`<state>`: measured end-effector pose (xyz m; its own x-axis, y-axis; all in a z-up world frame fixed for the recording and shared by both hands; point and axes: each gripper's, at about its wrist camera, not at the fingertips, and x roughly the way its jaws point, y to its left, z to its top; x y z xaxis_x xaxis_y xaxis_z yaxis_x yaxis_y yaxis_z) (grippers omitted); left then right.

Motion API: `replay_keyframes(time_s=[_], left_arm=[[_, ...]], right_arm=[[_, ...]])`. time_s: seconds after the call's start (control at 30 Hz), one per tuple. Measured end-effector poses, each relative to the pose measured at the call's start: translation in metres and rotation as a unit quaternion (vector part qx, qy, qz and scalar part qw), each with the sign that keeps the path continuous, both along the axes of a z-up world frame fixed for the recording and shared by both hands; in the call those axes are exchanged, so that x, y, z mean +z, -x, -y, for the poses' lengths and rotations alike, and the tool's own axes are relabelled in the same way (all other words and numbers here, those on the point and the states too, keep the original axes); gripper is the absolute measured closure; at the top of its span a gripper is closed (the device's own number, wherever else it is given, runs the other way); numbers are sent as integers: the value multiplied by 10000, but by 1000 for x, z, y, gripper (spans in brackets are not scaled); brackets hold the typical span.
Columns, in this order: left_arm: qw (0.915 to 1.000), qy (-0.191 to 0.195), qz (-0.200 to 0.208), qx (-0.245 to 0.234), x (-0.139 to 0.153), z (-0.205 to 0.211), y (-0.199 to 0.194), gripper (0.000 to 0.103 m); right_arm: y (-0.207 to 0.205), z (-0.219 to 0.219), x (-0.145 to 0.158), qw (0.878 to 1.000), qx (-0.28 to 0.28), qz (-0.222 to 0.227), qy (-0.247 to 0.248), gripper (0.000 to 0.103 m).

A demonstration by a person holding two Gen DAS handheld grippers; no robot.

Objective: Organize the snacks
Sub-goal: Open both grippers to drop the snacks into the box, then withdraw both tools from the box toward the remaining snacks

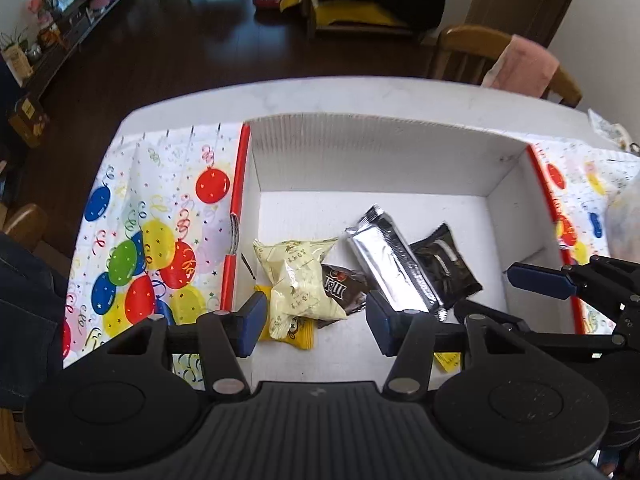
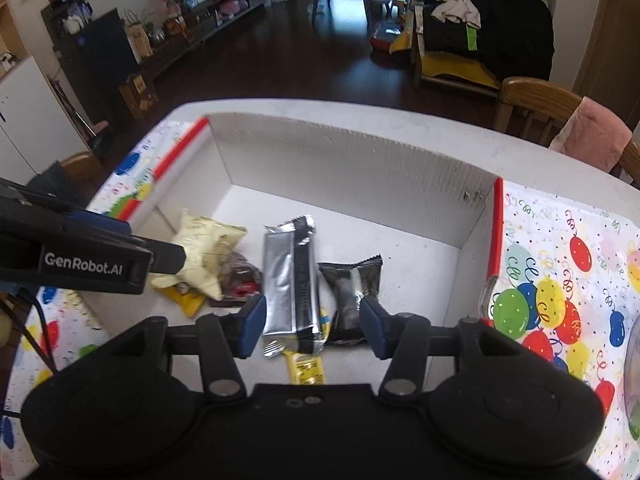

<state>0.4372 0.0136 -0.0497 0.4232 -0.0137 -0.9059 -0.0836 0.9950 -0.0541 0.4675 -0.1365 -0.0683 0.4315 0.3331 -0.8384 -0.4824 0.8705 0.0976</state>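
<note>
While unheld, snacks [image 1: 304,280] below left gripper [image 1: 316,320]

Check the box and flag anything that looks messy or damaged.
No damage or spills visible. The snacks in the box are just heaped: the cream packet overlaps the brown one, and the silver bar lies askew.

A wooden chair [image 2: 536,100] stands at the far right of the table [image 1: 320,94], a pink towel [image 2: 592,132] draped over its back. Beyond lies dark wood floor [image 2: 280,64]. A low shelf unit [image 2: 208,12] crowded with ornaments lines the far left wall, and a dark sofa [image 2: 488,20] heaped with clothes sits far right.
</note>
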Motion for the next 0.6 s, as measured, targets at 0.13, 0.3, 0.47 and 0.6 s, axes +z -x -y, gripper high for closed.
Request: replay_keyframes(time_s=[0.13,0.3,0.47,0.6], left_arm=[[9996,55,272,-65,16,0,21,49],[9983,65,572,-117,34,-3,48,45],[9963,135,836,-113,51,-8,75,43],[9943,198,1037,-127,62,-12,97,37]], right_arm=[[17,3,17,9998,18,84,-163,46],[38,4,35,9992,47,229,-315,40],[59,6,50,9982,60,329,-499,38],[78,6,61,9970,117,451,-614,29]])
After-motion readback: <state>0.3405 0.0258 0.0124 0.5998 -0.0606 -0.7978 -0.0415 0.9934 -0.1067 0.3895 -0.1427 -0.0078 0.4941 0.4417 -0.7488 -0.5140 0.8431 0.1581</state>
